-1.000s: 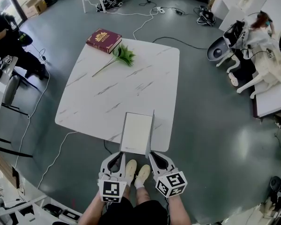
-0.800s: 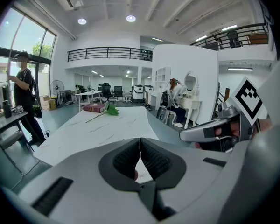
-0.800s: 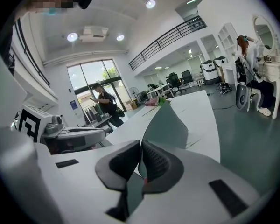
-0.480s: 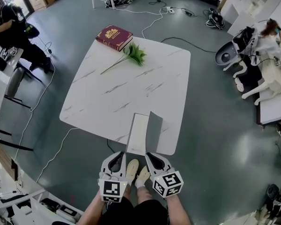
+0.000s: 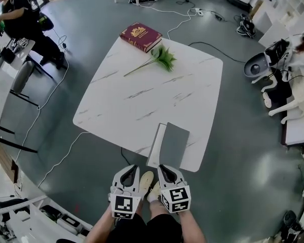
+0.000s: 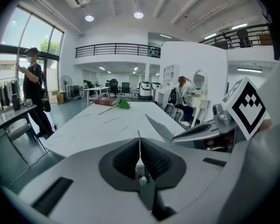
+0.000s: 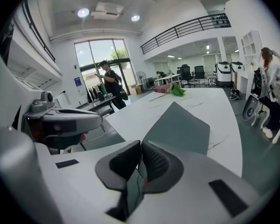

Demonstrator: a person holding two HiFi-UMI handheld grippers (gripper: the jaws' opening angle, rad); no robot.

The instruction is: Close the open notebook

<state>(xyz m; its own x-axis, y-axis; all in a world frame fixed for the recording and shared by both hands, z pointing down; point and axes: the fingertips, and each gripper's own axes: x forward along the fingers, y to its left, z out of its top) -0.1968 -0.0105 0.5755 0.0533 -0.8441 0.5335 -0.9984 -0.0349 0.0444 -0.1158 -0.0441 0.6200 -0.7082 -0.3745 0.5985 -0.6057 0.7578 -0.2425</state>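
The notebook lies at the near edge of the white marble table. Its grey cover leans over to the left above most of the white page, of which only a narrow strip shows. My right gripper is shut on the near edge of the grey cover. My left gripper is close beside it at the notebook's near left corner, shut on a thin white sheet that stands edge-on between its pads. From the left gripper view the raised cover shows to the right.
A red hardback book and a green plant sprig lie at the table's far side. A person stands at the far left by a side table. Cables run over the floor, and white desks with a seated person stand at the right.
The grey cover stood upright at the notebook's right edge; it has swung left over the white page. Both grippers have drawn closer together and lower, the right one rolling with the cover.
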